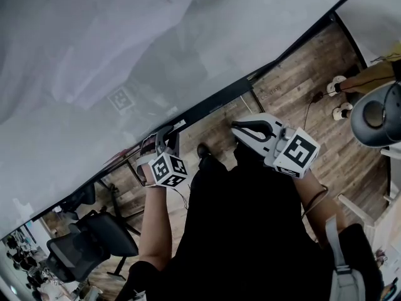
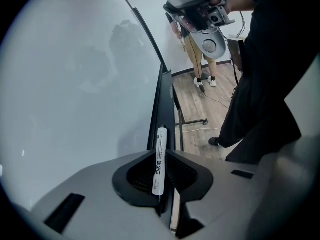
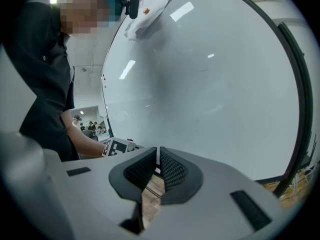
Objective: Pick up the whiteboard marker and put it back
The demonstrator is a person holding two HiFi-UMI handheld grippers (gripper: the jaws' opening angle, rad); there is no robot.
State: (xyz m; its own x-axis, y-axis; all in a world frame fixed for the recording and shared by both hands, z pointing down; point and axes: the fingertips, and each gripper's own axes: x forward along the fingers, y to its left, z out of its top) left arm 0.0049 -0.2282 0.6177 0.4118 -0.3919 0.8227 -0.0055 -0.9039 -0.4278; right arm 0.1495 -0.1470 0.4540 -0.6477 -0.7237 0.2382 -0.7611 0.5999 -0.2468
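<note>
Left gripper point(image 2: 161, 153) clenched on whiteboard marker point(image 2: 160, 160), 2 pads on its barrel, marker lined up along the black ledge point(image 2: 164, 99) at the whiteboard point(image 2: 75, 84) bottom edge. Right gripper point(image 3: 157, 156) closed, empty.

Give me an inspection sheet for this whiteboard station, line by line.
Surface: whiteboard, no writing seen; black ledge along its lower edge.
Job's things: white marker, lined up with the ledge, between the left jaws.
Clutter: crumpled white cloth at the board's top edge.
Grippers: left gripper closed on the marker; right gripper shut, nothing in it, off the board.
Cables: one thin cable lying on the wooden floor.
Surroundings: office chair; a second person's legs beyond the board.
</note>
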